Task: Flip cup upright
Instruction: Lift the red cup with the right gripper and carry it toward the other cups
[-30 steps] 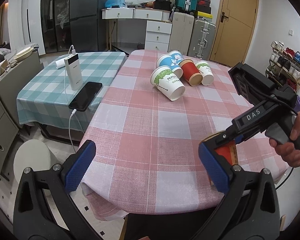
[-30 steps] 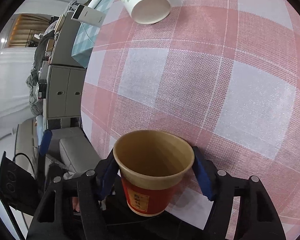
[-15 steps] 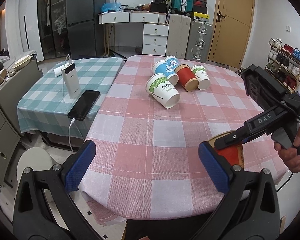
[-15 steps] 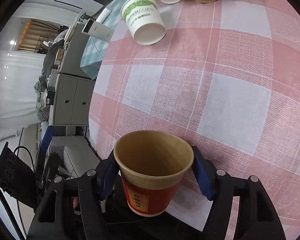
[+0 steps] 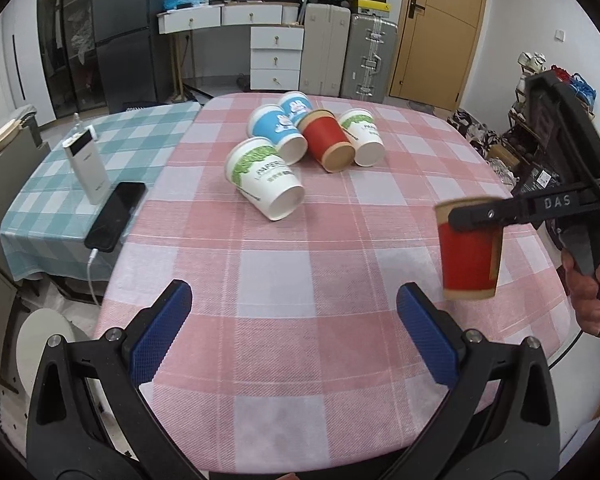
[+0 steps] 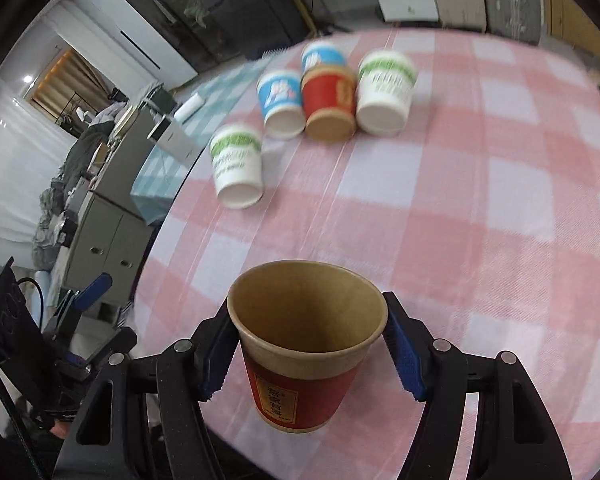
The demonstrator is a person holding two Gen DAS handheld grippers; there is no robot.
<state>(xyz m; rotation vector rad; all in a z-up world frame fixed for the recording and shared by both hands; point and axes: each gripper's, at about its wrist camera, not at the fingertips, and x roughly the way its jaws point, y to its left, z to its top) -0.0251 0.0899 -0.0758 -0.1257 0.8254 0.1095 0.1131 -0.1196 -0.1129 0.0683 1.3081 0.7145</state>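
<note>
While clamped between the blue-padded jaws of the right gripper [image 6: 308,340], the red paper cup with a brown kraft rim [image 6: 300,360] hangs mouth-up and near vertical, clear of the cloth; gripped just under the rim, apparently so that the base stays free to be set down.

Item: left gripper [image 5: 292,332], jaws wide apart, holding nothing, poised low over the near edge of the pink-and-white checked tablecloth [image 5: 300,272]; judged idle in this step.

Item: a person's hand [image 5: 588,276] on the right gripper's handle, at the table's right edge.

Item: five paper cups lying on their sides toward the far half. One white cup with green print [image 5: 266,182] lies apart, nearer; beyond it, close together, two blue-and-white cups [image 5: 282,126], one red cup [image 5: 326,142] and one white-and-green cup [image 5: 362,136].

Item: open room. A broad bare stretch of cloth lies beneath and ahead of the held cup, well apart from the others; the right and near edges are close, so set-down is best placed inward.

Item: adjoining teal checked table bearing a white power bank [image 5: 88,170] and black phone [image 5: 116,216].
</note>
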